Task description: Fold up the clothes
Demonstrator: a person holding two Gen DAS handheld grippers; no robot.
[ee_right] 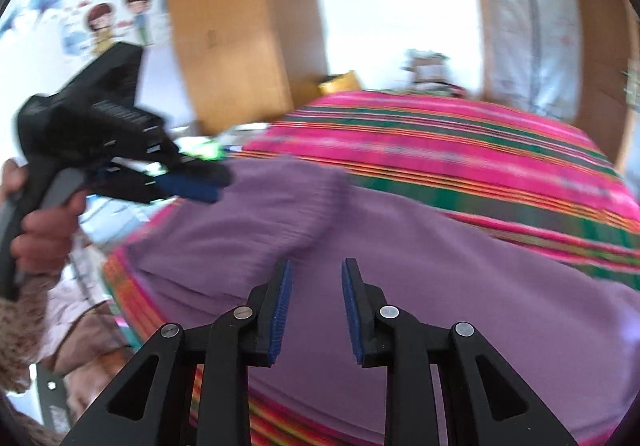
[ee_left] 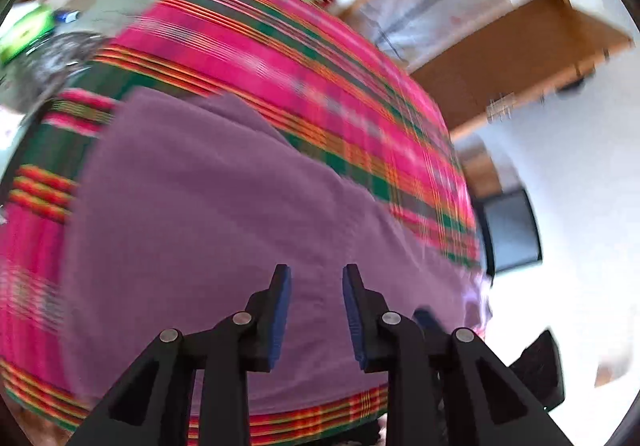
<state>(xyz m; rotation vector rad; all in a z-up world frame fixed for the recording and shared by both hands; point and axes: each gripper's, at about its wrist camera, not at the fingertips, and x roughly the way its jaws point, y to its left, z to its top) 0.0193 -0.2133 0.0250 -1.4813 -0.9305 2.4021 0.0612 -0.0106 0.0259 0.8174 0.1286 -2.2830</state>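
Person's hand (ee_right: 38, 242) at far left grips the handle of the left gripper (ee_right: 200, 182) – held above the near-left part of the purple garment (ee_right: 400, 266), its blue pads look close together from this side, but its own camera shows the jaws parted with nothing between. Garment lies spread on the pink-green striped cloth (ee_right: 460, 150). Right gripper (ee_right: 316, 310) hangs over the garment – jaws apart, empty. Wooden wardrobe (ee_right: 236, 26) behind
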